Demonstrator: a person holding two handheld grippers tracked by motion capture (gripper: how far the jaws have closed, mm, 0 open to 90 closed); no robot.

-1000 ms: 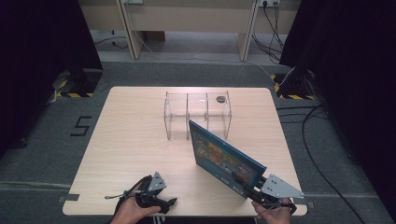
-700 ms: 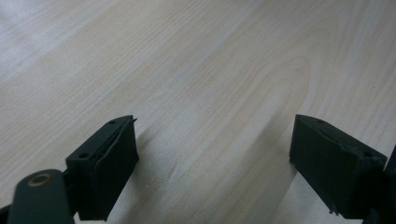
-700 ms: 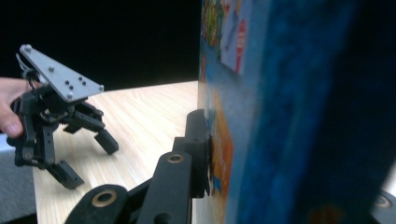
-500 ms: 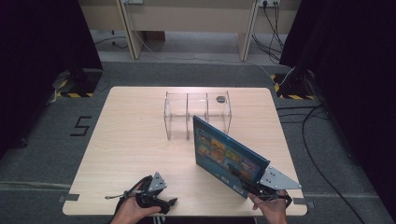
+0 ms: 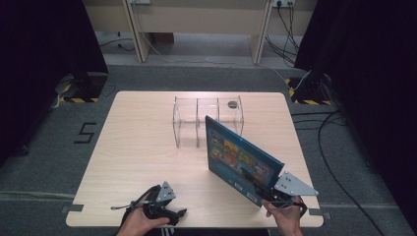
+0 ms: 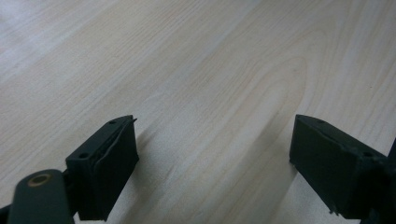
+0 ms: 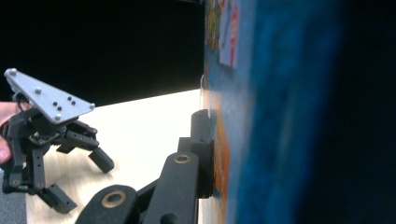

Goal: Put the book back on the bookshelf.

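Note:
A flat blue book (image 5: 236, 153) with colourful pictures on its cover stands on edge, tilted, over the table's right half. My right gripper (image 5: 253, 178) is shut on its near lower corner, and its jaws have just been closing on the book. In the right gripper view the book (image 7: 266, 116) is very close, with one black finger (image 7: 201, 135) pressed flat against the cover. My left gripper (image 5: 178, 214) rests low at the table's front edge, held by a hand. Its jaws stand wide apart (image 6: 215, 154) over bare wood with nothing between them. It also appears across the table (image 7: 84, 184).
A clear plastic organiser (image 5: 206, 120) with three compartments stands at the far middle of the wooden table (image 5: 137, 147), just behind the book. A small dark round thing (image 5: 232, 104) lies in its right compartment. Dark curtains, cables and grey floor surround the table.
The book has risen a little and shifted slightly right and toward the organiser, along with my right gripper. The left gripper has stayed put.

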